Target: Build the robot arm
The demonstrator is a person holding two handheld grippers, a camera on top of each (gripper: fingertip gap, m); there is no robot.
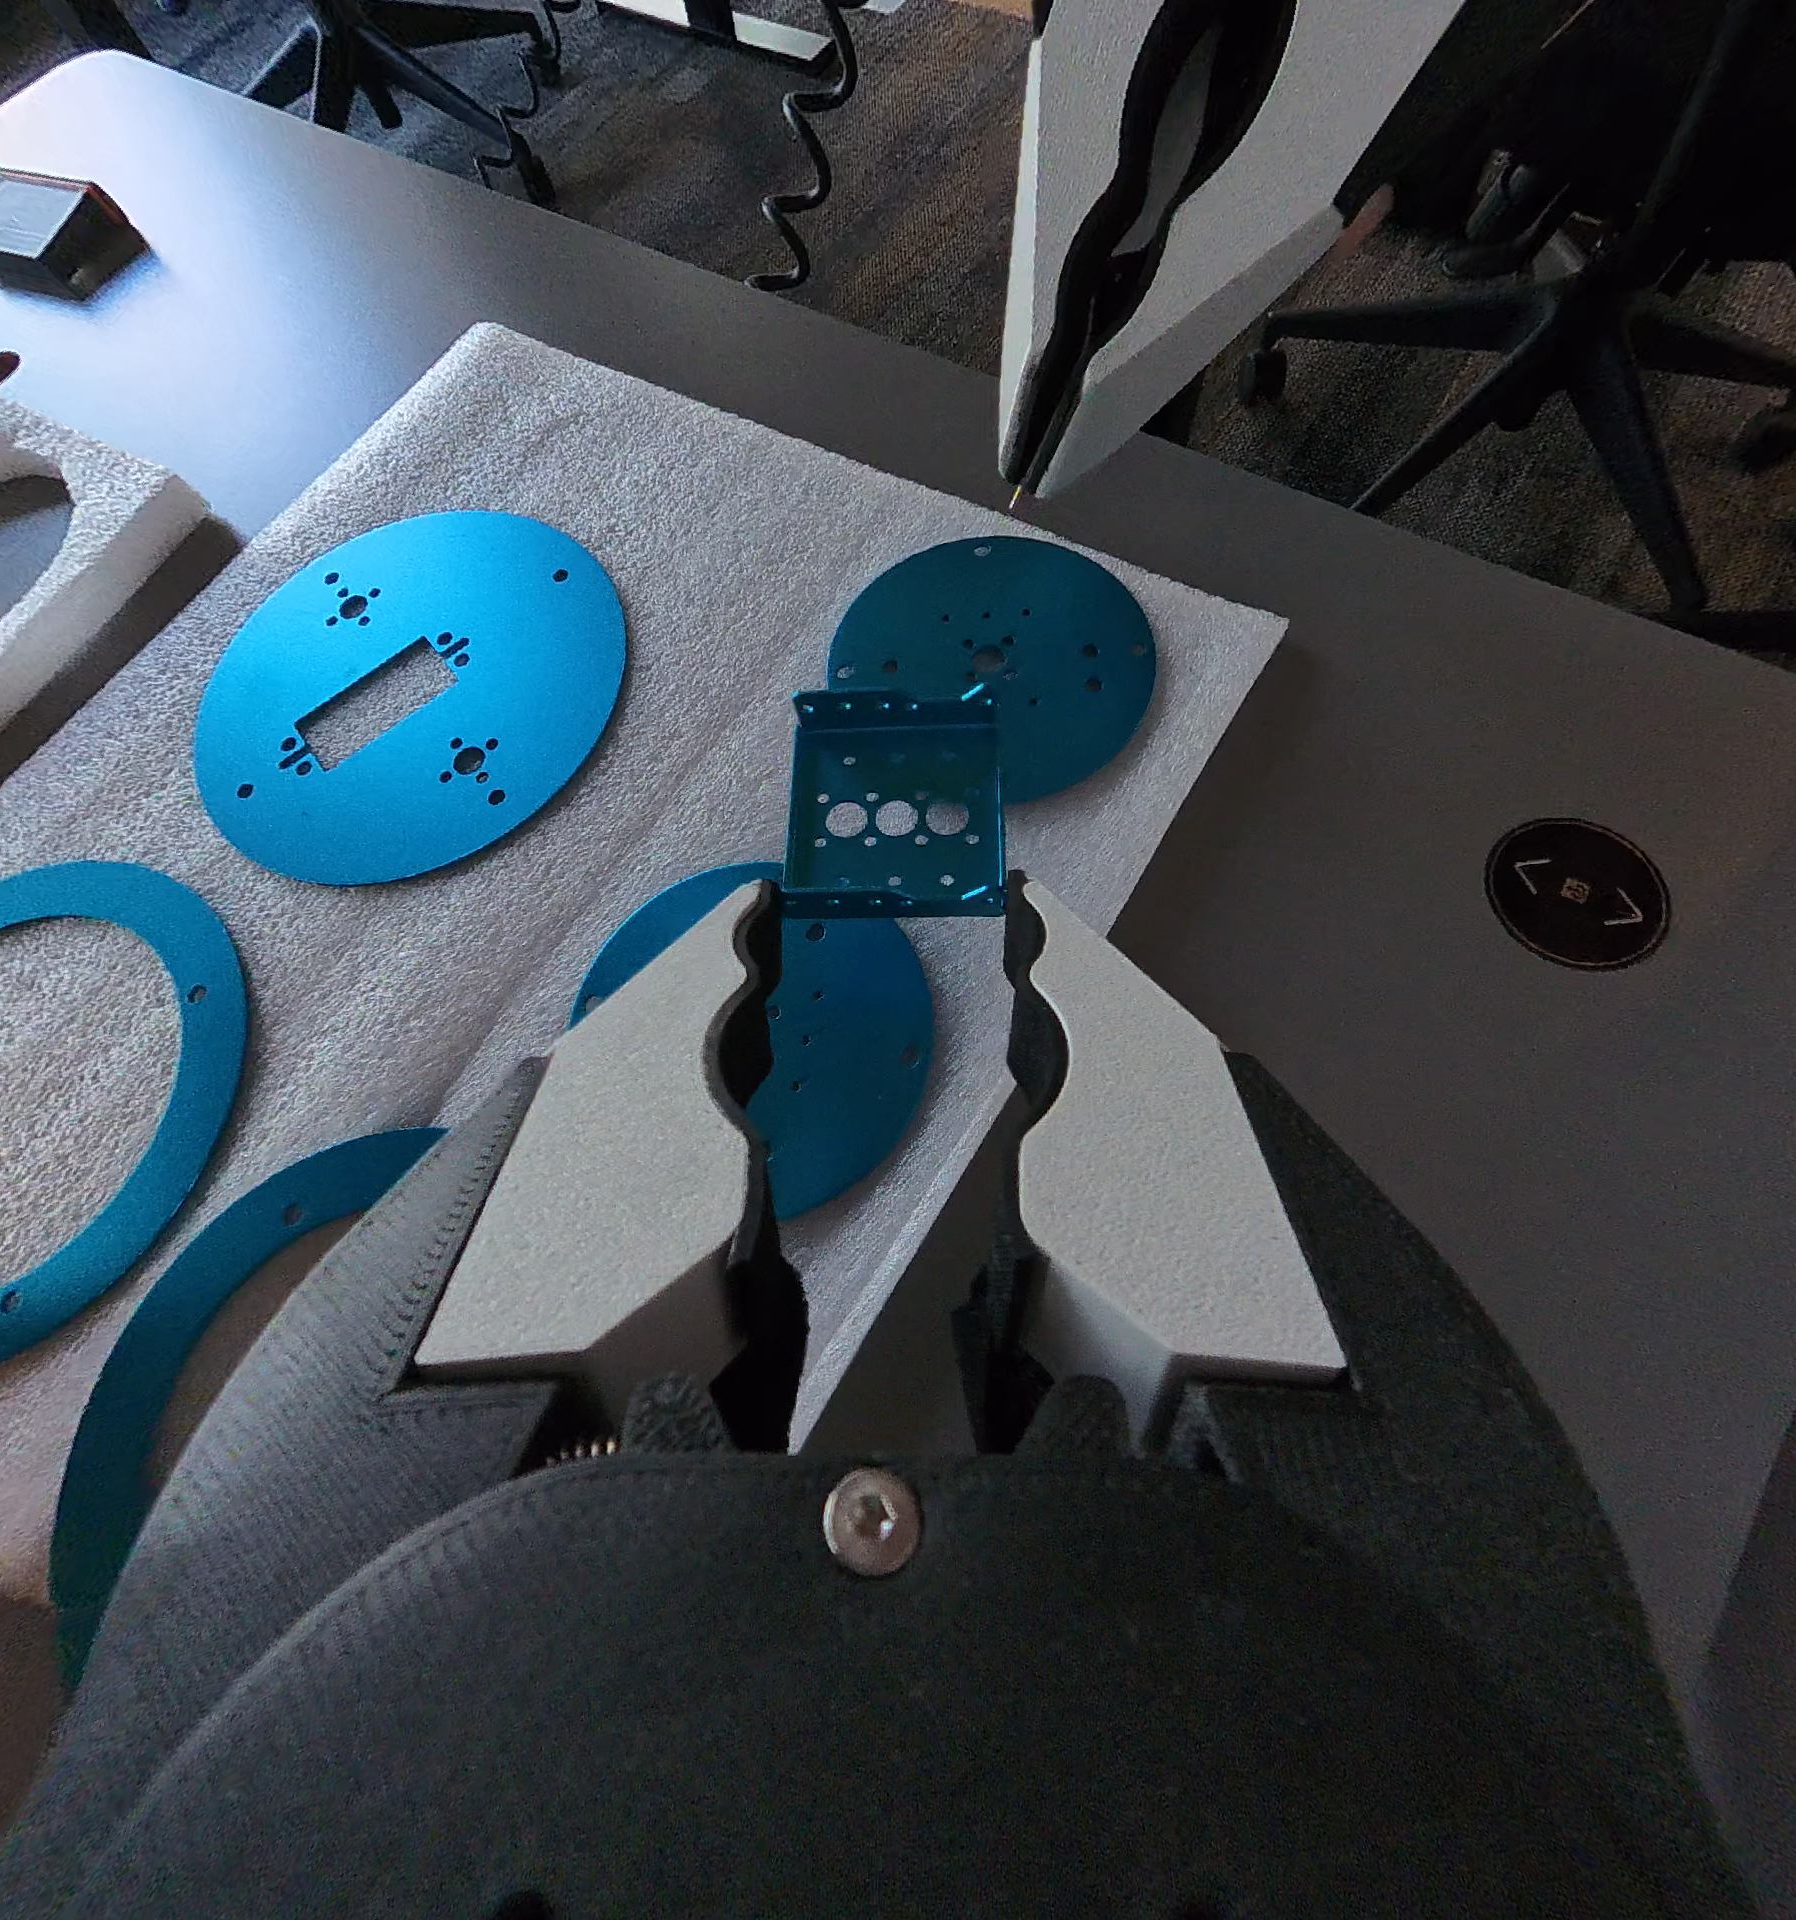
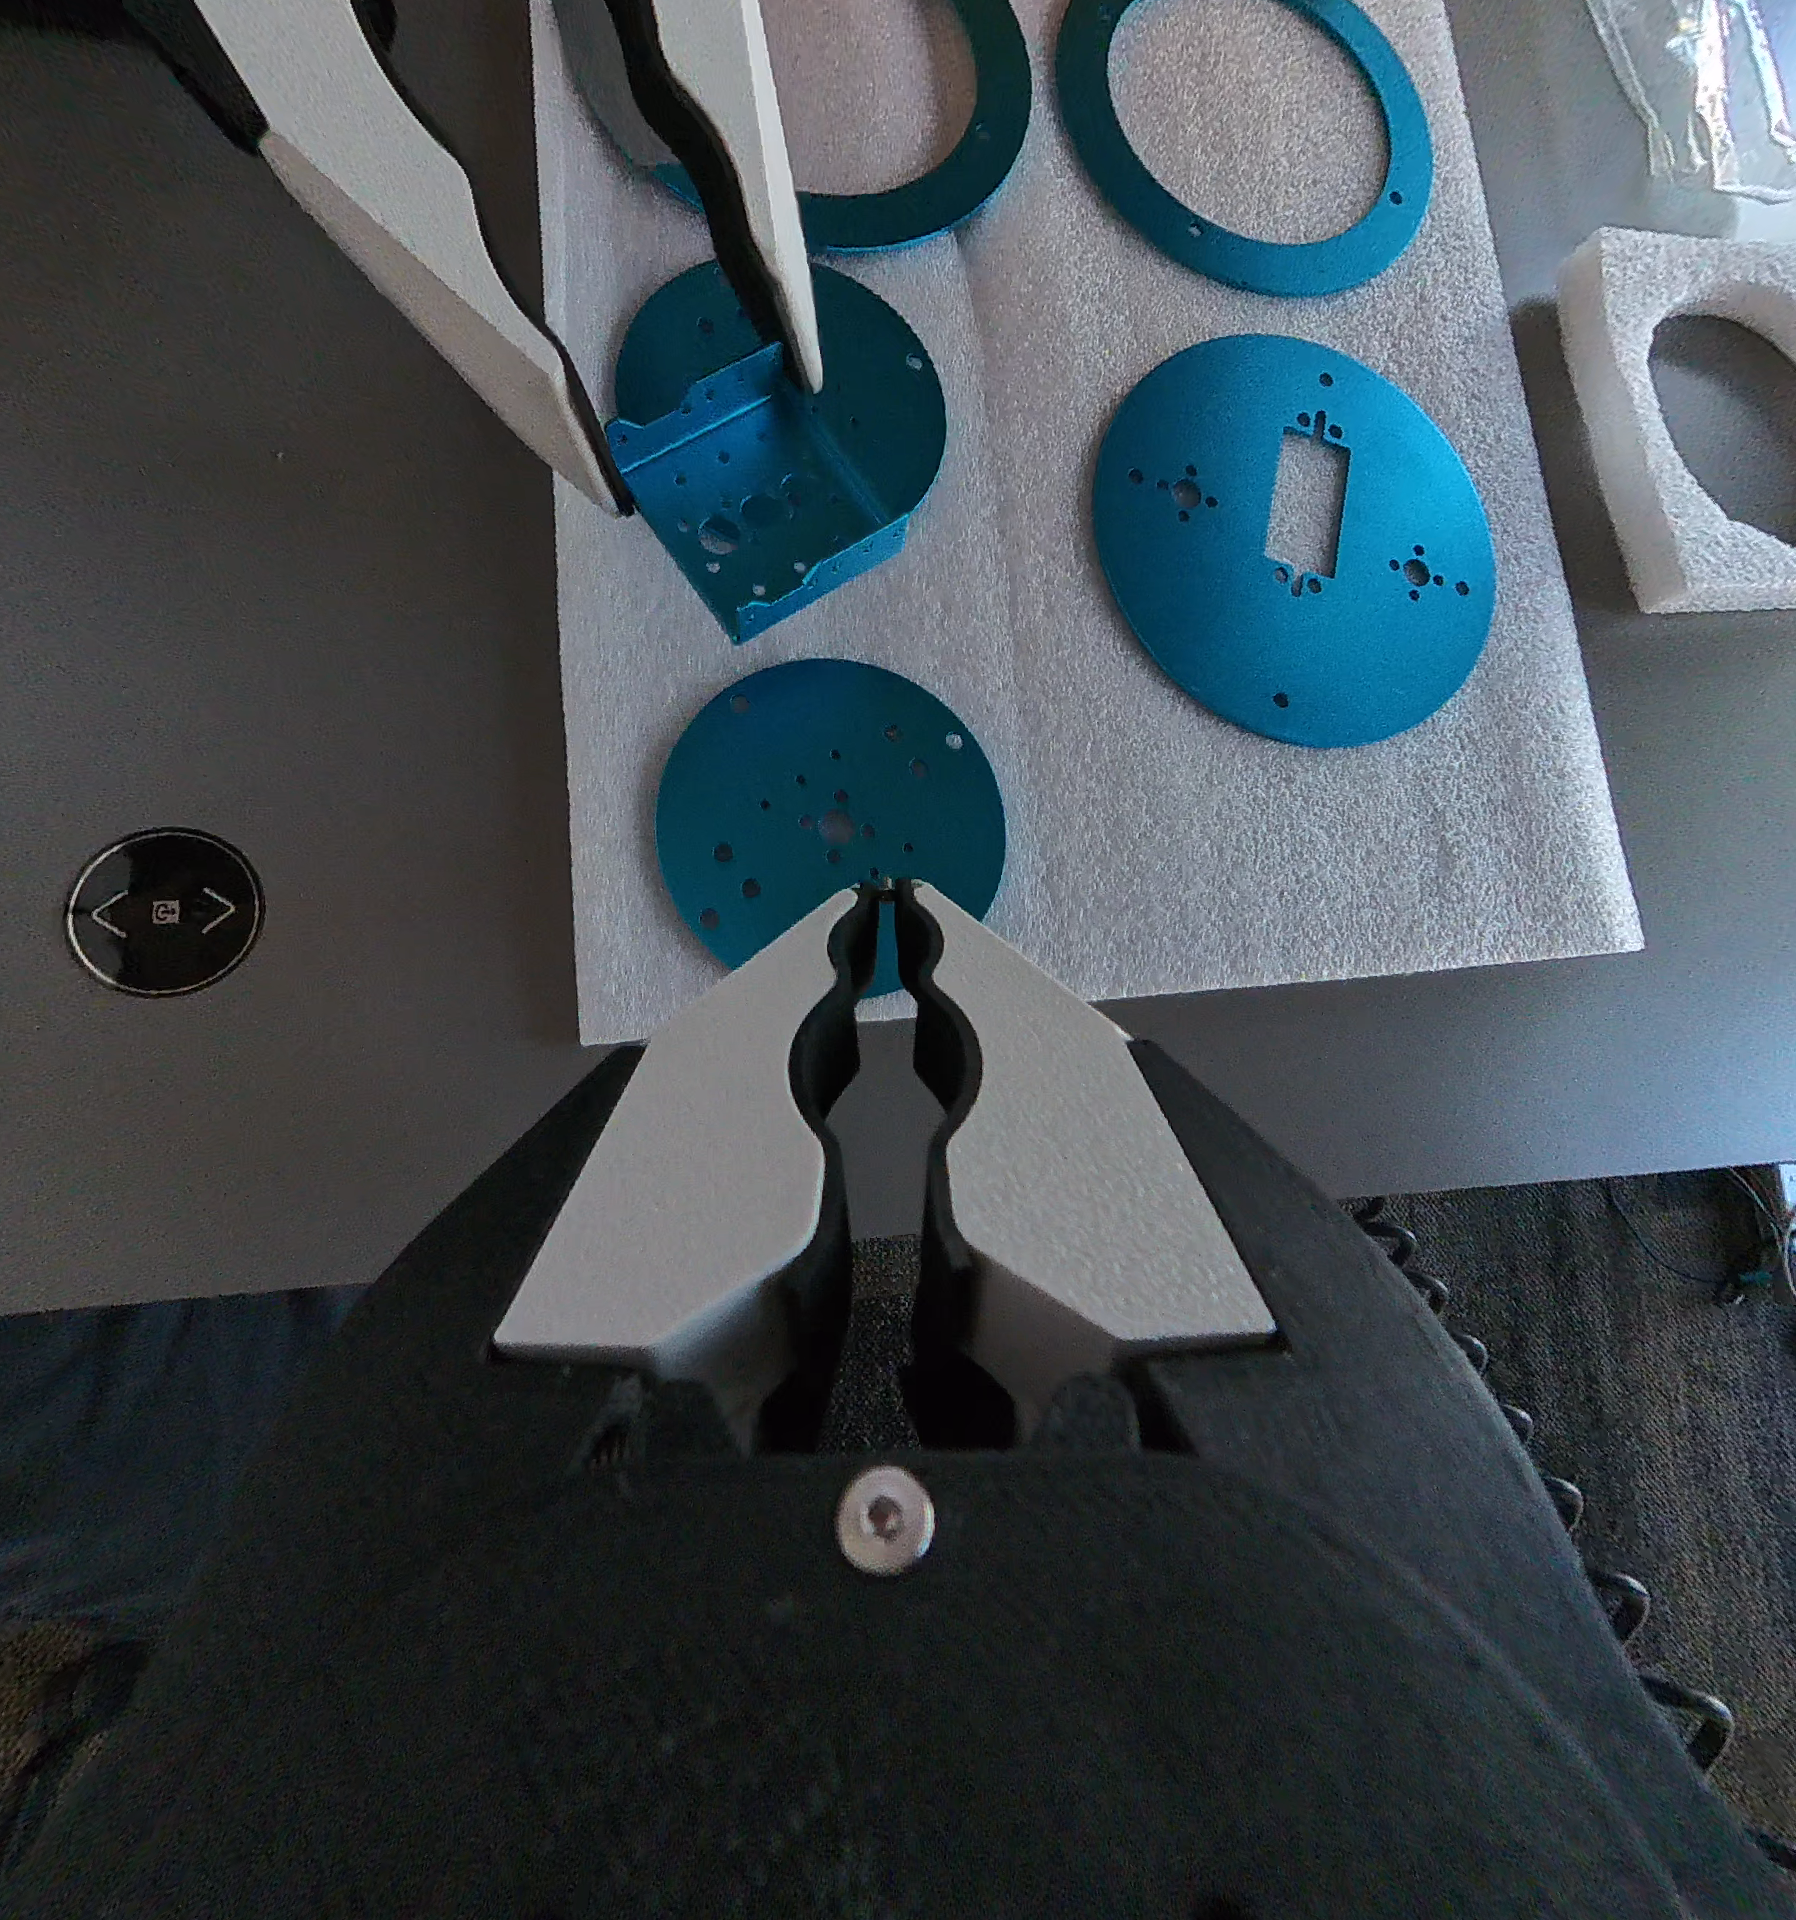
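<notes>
My left gripper [image 1: 889,894] is shut on a blue perforated metal U-bracket [image 1: 894,810] and holds it just above a small blue drilled disc [image 1: 852,1049]. In the right wrist view the bracket [image 2: 769,509] sits tilted between the left gripper's fingers [image 2: 437,260]. My right gripper [image 2: 883,888] is shut on a tiny metal screw [image 2: 883,884], whose tip pokes out [image 1: 1013,501]. It hovers over the near edge of a second small blue disc [image 2: 832,810], which also shows in the left wrist view [image 1: 998,655]. The right gripper [image 1: 1019,483] hangs above the table edge.
A white foam sheet [image 2: 1185,883] on a grey table carries a large blue disc with a rectangular slot [image 2: 1289,540] and two blue rings [image 2: 1247,145] [image 2: 904,208]. A foam block with a round hole [image 2: 1704,416], a plastic bag [image 2: 1704,94], a black box [image 1: 42,234] and a black round inset [image 2: 165,911] are nearby. Office chairs [image 1: 1600,343] stand beyond the table.
</notes>
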